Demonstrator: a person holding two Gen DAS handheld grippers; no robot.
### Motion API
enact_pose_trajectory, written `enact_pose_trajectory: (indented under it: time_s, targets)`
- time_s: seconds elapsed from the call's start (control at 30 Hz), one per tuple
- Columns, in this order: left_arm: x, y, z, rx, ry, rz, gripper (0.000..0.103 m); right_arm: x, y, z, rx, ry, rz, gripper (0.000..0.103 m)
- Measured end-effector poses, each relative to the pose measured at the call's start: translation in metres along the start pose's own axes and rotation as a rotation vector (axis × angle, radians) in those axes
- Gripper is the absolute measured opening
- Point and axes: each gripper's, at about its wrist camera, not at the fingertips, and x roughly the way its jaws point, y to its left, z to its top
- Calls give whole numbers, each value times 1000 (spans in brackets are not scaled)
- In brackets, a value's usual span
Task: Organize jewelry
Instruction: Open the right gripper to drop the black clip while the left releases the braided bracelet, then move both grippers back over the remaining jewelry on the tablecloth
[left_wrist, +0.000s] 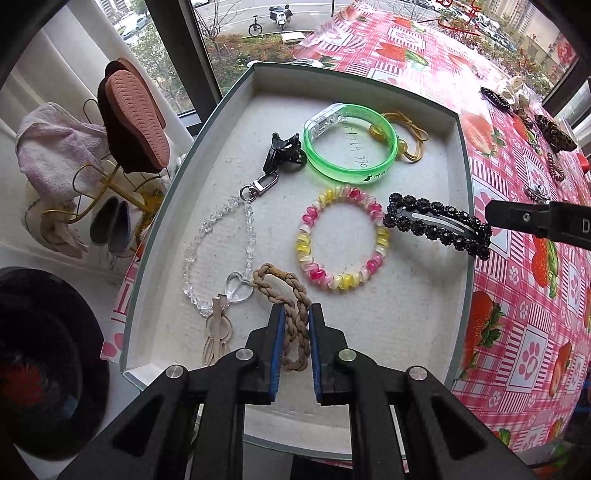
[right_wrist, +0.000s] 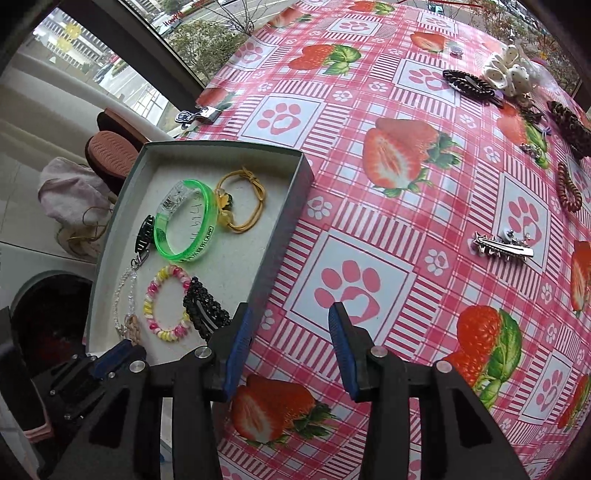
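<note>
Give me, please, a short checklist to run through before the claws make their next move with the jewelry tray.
1. Left claw closed on the brown braided hair tie: ok, both pads press on it.
2. Hair tie over the tray: ok, it is inside the walls.
3. Right claw empty: ok, only tablecloth shows between its open pads.
4. Black beaded hair clip fully inside the tray: not ok, one end lies over the right wall.
5. Next item in sight: ok, a silver hair clip lies loose on the tablecloth.
6. Free spot in the tray: ok, bare lining near the front right corner.
</note>
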Motion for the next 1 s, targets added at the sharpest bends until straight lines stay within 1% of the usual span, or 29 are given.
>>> enact_pose_trajectory:
  time_s: [0.17, 0.3, 0.37, 0.43, 0.6, 0.63, 0.67, 0.7, 0.73, 0.93, 1.0]
  targets:
    - [3, 4, 1, -2, 4, 8, 19, 2, -1, -5, -10, 12, -6, 46]
    - [2, 4, 0, -3, 3, 13, 20, -2, 1, -6, -4, -12, 1, 46]
    - [2, 6, -1, -11, 3, 10, 20, -5, 5, -3, -25, -25, 9, 46]
    - [2, 7, -1, -19, 6, 7, 20, -7, 10, -1, -51, -33, 0, 46]
    - [1, 8, 0, -20, 8, 3, 21, -9, 12, -1, -48, -28, 19, 46]
    - [2, 8, 0, -20, 11, 6, 49, -9, 11, -2, -45, -26, 21, 46]
    - [1, 8, 1, -26, 8, 15, 99, -9, 10, -4, -42, -24, 22, 46]
    - [-3, 9, 0, -38, -15, 41, 103, -10, 8, -6, -39, -23, 25, 46]
    - [-9, 8, 0, -36, -54, 52, 103, -11, 5, -8, -34, -23, 27, 46]
    - [-13, -7, 8, 18, -43, 60, 103, -20, -24, -18, 31, -21, 25, 46]
    - [-17, -16, 12, 38, -48, 58, 103, -24, -38, -21, 59, -18, 17, 50]
